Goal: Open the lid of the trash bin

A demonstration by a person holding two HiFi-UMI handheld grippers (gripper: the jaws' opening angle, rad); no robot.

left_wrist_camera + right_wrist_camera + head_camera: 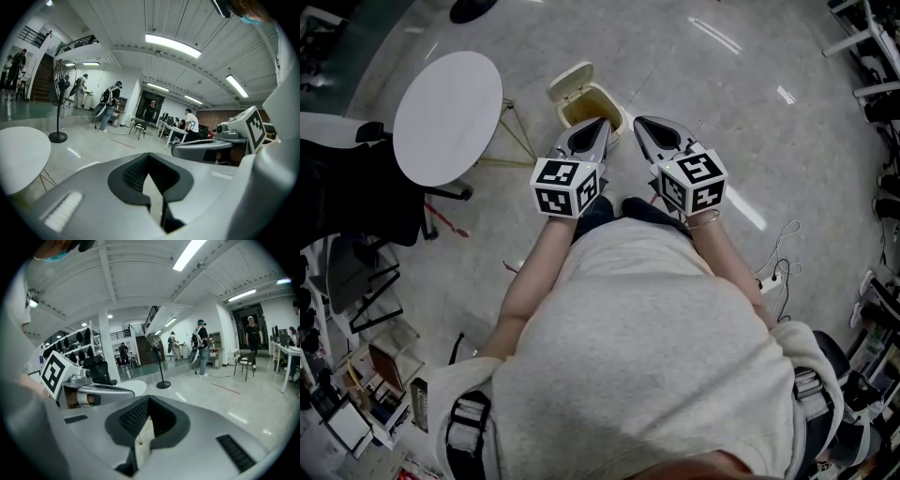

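Seemingly the lid (571,77) of the cream trash bin (616,112) is already up. It tilts back from the bin's far rim and the mouth below it looks open, though the left gripper (601,122) covers part of that mouth in the head view. The bin stands on the floor, with a round white table (448,117) just to its left.

Both grippers are held high and side by side, well apart from the bin. The left one lies over the bin's mouth and the right gripper (640,121) sits just to the right of the bin. On each, the jaws meet at the tips, and the gripper views show nothing caught in the padded gap behind them.

Judging from this, little is left except to make sure the lid rests open on its own. If it needs more travel, one closed gripper tip should serve:
- Bring it down at the front of the bin.
- Set it under the lid's free edge and push back gently past upright.

A light plastic bin may slide or tip, so the other gripper could steady the bin's rim.
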